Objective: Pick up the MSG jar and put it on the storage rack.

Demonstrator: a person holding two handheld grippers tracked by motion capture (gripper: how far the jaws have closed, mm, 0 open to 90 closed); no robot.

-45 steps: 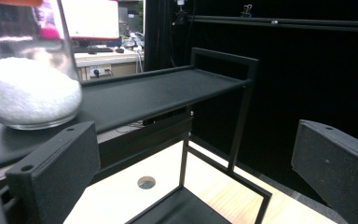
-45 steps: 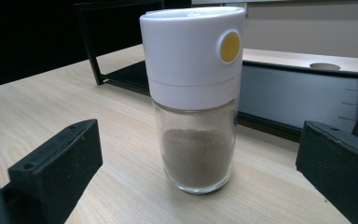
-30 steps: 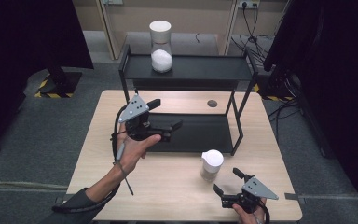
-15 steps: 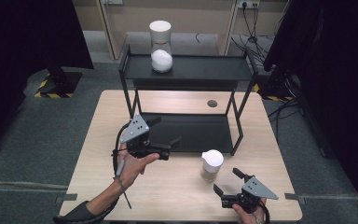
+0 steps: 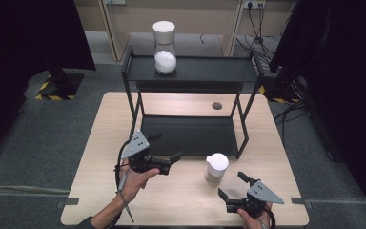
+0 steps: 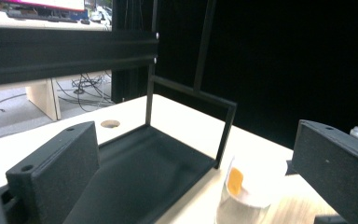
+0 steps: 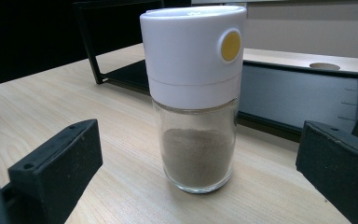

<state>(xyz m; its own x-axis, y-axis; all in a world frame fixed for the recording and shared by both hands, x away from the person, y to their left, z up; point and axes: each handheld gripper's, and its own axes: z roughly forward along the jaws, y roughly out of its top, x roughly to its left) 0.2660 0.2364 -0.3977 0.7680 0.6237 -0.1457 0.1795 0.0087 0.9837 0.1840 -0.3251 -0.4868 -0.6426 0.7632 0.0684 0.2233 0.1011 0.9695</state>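
Left tongs: held above the worktop at near left, jaws spread wide, nothing between them; they point right toward the shaker.

Rack: black, two tiers, at the far middle of the worktop. A jar of white grains stands on its top shelf.

Shaker: glass body, white cap with a yellow button, brown powder inside. Stands upright on the worktop, just in front of the rack's near right leg, between the two tongs.

Right tongs: near right, low over the worktop, jaws wide open and empty, aimed at the shaker.

Risk: the shaker is tall and narrow; a jaw that clips one side first would likely tip it, or push it against the rack leg. A grip on the smooth cap alone could slip.

Hard to make out: the shaker's base is cut off in the left gripper view, its cap washed out by glare. What the yellow button does cannot be told.
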